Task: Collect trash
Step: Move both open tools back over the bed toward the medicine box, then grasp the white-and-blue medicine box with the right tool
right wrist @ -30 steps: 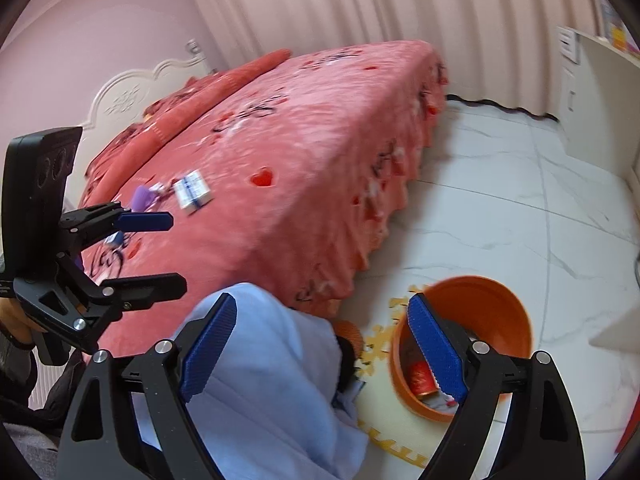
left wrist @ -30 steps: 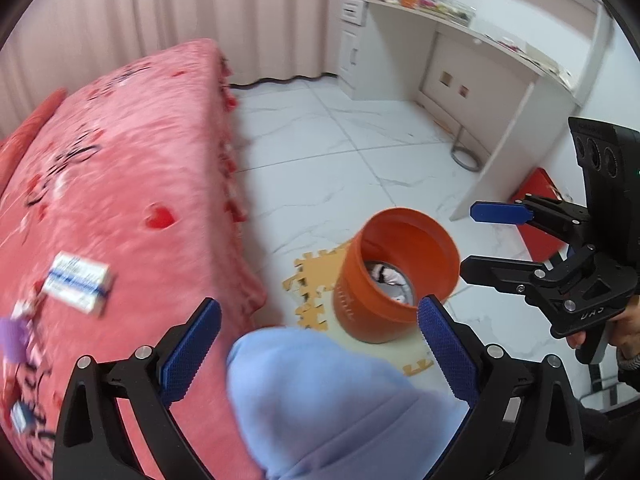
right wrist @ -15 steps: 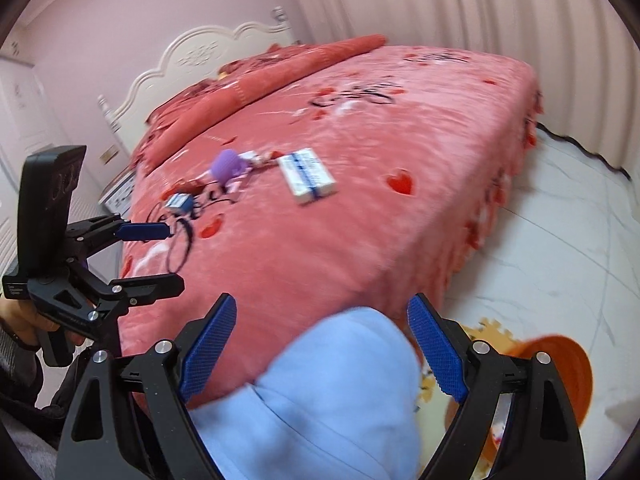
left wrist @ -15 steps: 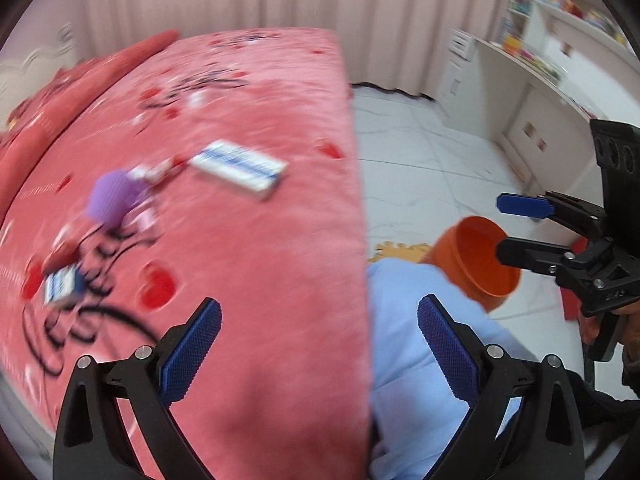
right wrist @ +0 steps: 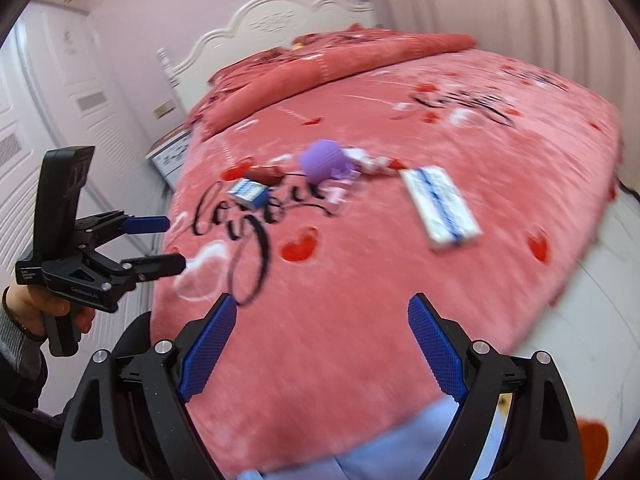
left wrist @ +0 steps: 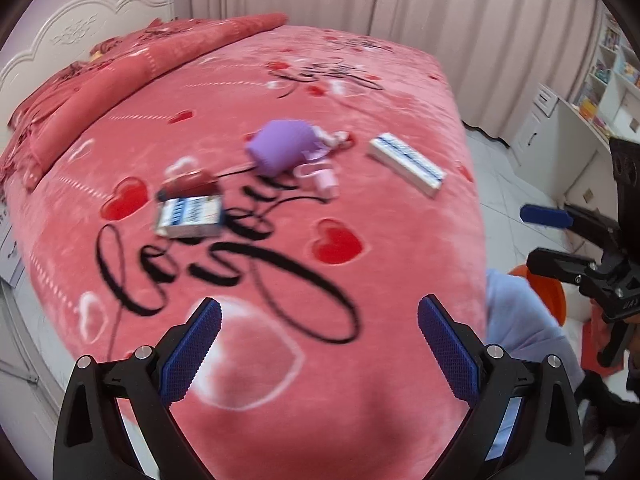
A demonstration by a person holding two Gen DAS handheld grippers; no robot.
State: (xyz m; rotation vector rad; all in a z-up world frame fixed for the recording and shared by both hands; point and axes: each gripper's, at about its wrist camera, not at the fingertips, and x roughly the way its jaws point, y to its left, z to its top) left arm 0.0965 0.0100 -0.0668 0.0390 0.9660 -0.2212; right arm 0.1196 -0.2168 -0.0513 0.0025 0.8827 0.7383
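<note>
Left wrist view: the left gripper (left wrist: 319, 344) hangs over the near edge of the bed (left wrist: 256, 412), its 2 blue-padded jaws spread wide with nothing between them. The trash lies in a loose cluster around the middle of the pink blanket. A long white box with a blue stripe (left wrist: 406, 163) sits toward the bed's right edge, tilted. A purple rounded object (left wrist: 283, 151) rests near the centre, with small pink and white wrappers (left wrist: 323, 176) just beside it on its right. A small blue and white box (left wrist: 189, 216) lies nearer the left side, touching a dark red packet (left wrist: 188, 182) behind it. At the right of this view the right gripper (left wrist: 541, 236) is held off the bed's right edge, jaws apart and empty. An orange bin (left wrist: 547, 295) shows partly behind it on the floor, beside a light blue knee (left wrist: 516, 320).

Right wrist view: the right gripper (right wrist: 320, 348) is above the bed's near edge (right wrist: 344, 380), its 2 jaws wide open, holding nothing. The long white box (right wrist: 441, 207) lies ahead toward the right edge. The purple object (right wrist: 325, 163) and the wrappers (right wrist: 372, 165) sit beyond, mid-bed, with the small blue and white box (right wrist: 249, 192) to their left. The left gripper (right wrist: 170, 242) is off the bed's left edge, jaws parted, gripped by a hand (right wrist: 48, 304). The headboard (right wrist: 272, 24) stands at the far end.
</note>
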